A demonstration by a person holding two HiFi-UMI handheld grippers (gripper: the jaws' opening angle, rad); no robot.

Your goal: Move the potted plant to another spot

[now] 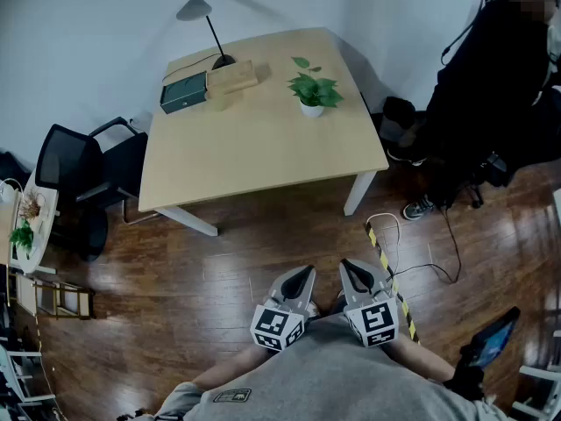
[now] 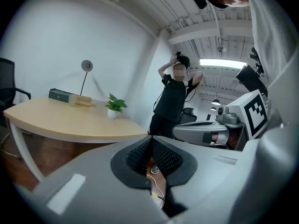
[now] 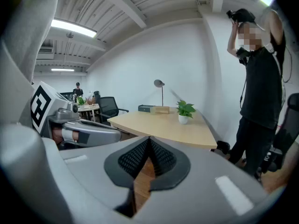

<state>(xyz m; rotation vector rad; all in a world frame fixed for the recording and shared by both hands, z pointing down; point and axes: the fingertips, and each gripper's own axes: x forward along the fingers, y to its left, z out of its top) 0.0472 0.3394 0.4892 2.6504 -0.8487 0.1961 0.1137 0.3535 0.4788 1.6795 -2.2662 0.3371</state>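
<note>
Well ahead of me, the potted plant [image 1: 313, 88] stood upright near the far right edge of the pale wooden table [image 1: 254, 156], green leaves spreading above its small white pot [image 1: 311, 109].

At the lower middle of the head view, the left gripper [image 1: 301, 276] and the right gripper [image 1: 351, 270] are held side by side, close to the person's torso. Both point toward the top of the frame and tilt slightly downward. Each gripper's jaws are pressed together with nothing between them. The forearms [image 1: 230, 365] angle in from the lower edge.
</note>
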